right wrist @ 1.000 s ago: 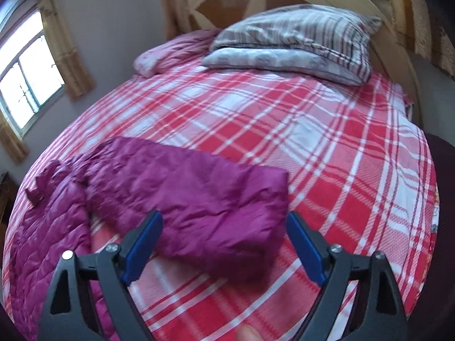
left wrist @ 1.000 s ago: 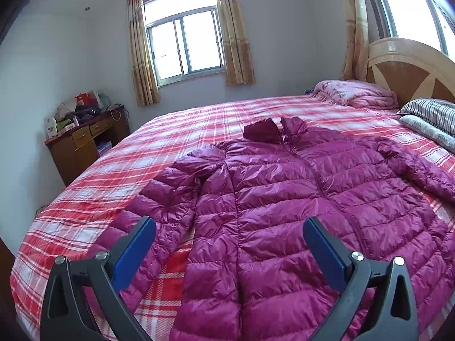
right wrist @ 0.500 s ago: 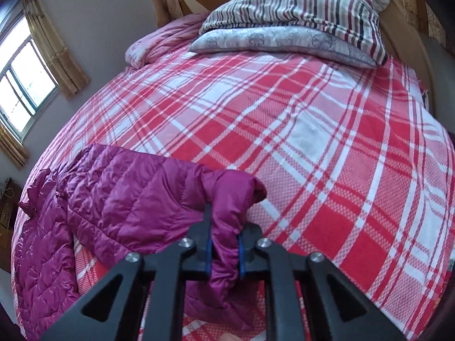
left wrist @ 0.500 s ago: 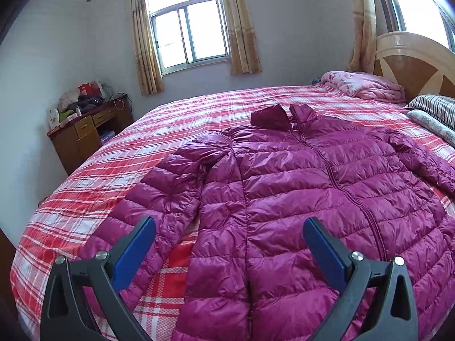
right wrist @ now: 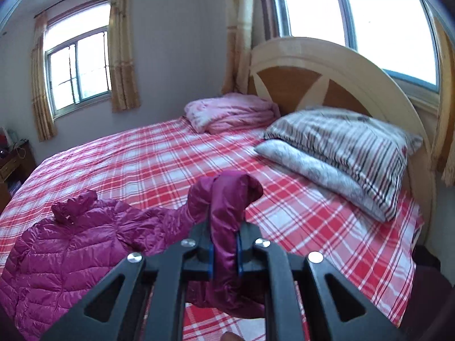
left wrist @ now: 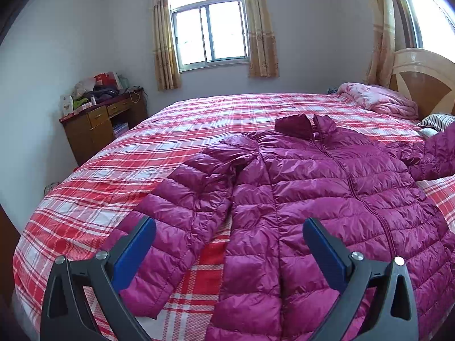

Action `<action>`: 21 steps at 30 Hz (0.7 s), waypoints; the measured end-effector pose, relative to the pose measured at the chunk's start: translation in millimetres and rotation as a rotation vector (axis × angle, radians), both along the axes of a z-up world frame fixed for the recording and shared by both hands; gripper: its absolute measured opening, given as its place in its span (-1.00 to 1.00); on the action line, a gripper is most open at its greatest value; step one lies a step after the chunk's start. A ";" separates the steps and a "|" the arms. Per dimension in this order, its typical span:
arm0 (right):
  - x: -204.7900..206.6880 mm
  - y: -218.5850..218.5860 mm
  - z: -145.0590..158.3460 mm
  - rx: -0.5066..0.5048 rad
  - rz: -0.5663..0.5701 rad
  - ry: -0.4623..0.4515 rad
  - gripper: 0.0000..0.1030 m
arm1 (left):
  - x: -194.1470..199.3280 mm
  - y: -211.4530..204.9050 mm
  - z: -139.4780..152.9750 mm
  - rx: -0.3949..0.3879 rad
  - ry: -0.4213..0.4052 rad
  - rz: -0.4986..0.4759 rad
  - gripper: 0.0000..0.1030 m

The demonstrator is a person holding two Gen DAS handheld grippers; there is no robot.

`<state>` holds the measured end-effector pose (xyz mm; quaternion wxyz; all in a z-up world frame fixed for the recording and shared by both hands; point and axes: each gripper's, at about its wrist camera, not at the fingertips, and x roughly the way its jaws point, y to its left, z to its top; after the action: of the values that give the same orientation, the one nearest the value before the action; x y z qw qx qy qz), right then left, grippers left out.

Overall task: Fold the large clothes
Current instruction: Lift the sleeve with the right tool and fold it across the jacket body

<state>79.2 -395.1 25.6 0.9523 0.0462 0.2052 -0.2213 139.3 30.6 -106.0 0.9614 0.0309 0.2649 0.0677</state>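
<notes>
Right hand-held gripper (right wrist: 224,251), wide open a second ago, is now clamped on the jacket (left wrist: 312,199) sleeve (right wrist: 224,199), raised off the bed (right wrist: 159,159); fold-in judged started. Left hand-held gripper (left wrist: 229,244) is held open, empty.

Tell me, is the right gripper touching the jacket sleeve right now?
Touching. The right wrist view shows the right gripper clamped on the purple sleeve, fabric pinched between both blue pads and bulging above them.
</notes>
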 end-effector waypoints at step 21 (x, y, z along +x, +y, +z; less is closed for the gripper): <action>67.4 213.1 -14.6 -0.292 0.385 0.022 -0.74 | -0.9 39.4 -1.0 -0.009 -0.015 0.080 0.98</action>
<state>146.6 -182.0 11.0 0.9712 -0.1342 0.1864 -0.0634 138.4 69.9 -107.0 0.9601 0.0155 0.2589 0.1049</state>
